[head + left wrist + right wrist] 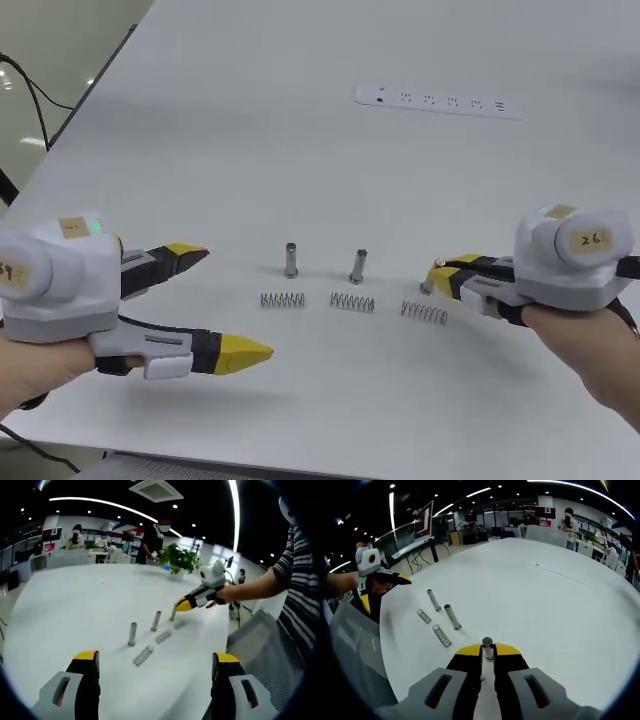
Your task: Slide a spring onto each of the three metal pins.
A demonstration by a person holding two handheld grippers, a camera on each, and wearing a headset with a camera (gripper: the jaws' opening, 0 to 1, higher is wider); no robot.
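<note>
Left gripper view | white table (75,605) bearing pins (132,634) | potted plant (180,557) beyond | office

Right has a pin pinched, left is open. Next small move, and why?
Probably move the open left gripper to the spring nearest the right gripper and close on it. The right gripper looks shut on the rightmost pin, and that spring lies loose on the table just beside it.

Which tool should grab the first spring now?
Left, probably. The left tool is open and free, with the leftmost silver coil spring lying just ahead. The right tool is closed around the rightmost short metal pin.
</note>
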